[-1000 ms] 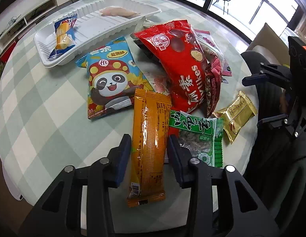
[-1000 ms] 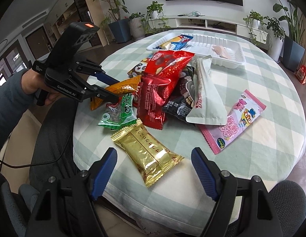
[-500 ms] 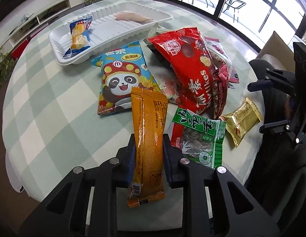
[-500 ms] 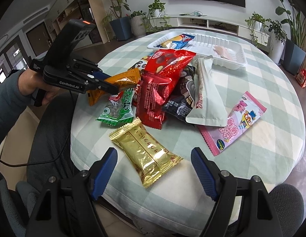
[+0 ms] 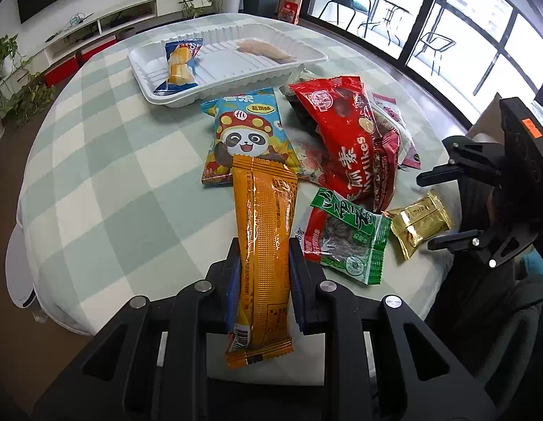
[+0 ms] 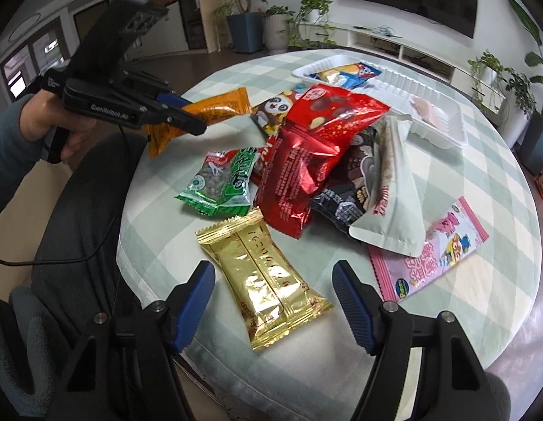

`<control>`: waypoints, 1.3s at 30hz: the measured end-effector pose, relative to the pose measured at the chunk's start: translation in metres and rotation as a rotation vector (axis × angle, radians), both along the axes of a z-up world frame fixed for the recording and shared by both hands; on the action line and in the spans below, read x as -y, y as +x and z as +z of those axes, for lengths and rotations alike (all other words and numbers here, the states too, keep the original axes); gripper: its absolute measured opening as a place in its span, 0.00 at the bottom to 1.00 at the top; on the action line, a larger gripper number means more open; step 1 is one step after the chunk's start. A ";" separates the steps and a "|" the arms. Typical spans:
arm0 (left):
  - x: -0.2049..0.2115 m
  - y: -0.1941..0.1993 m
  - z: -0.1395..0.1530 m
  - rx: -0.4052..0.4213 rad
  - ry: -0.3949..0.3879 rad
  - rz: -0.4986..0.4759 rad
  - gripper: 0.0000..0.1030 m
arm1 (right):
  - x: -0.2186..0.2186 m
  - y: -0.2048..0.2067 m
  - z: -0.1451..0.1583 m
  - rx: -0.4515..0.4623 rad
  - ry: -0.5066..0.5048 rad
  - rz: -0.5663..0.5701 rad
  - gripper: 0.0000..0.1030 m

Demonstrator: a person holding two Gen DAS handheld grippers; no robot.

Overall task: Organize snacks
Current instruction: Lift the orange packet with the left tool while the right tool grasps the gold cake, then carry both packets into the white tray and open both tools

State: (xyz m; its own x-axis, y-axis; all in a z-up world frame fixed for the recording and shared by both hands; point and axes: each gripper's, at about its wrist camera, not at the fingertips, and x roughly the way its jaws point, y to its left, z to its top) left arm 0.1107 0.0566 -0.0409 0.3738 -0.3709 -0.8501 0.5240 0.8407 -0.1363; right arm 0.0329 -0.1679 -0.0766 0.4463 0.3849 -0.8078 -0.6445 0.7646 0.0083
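On the side of the left gripper in your hand you can read "GenRobot.AI" in white letters. The big red snack bag carries "Mylikes" in white, running along its length beside large Chinese characters, and the pink packet shows a small round "Pororo" badge near its lower end. The panda bag bears "Hi" on the panda's red cap; the rest of the print on the packets is too small or blurred for you to read.
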 end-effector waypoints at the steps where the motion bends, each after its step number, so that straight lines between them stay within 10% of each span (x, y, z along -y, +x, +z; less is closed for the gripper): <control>1: -0.001 -0.003 -0.001 -0.004 -0.007 0.003 0.21 | -0.002 0.002 -0.002 -0.009 -0.013 0.014 0.69; 13: 0.001 -0.021 -0.009 -0.032 -0.067 0.016 0.21 | -0.015 0.023 -0.009 -0.085 -0.103 0.165 0.62; 22: -0.001 -0.025 -0.012 -0.039 -0.091 0.029 0.21 | -0.015 0.031 -0.007 -0.108 -0.105 0.166 0.35; 39: -0.006 -0.028 -0.005 -0.032 -0.160 0.048 0.21 | 0.014 0.014 0.004 -0.185 0.142 0.060 0.33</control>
State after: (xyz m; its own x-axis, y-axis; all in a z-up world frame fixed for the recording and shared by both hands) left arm 0.0824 0.0622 -0.0463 0.3677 -0.4849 -0.7935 0.4769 0.8309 -0.2867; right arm 0.0465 -0.1818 -0.0724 0.2687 0.5217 -0.8097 -0.6661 0.7078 0.2350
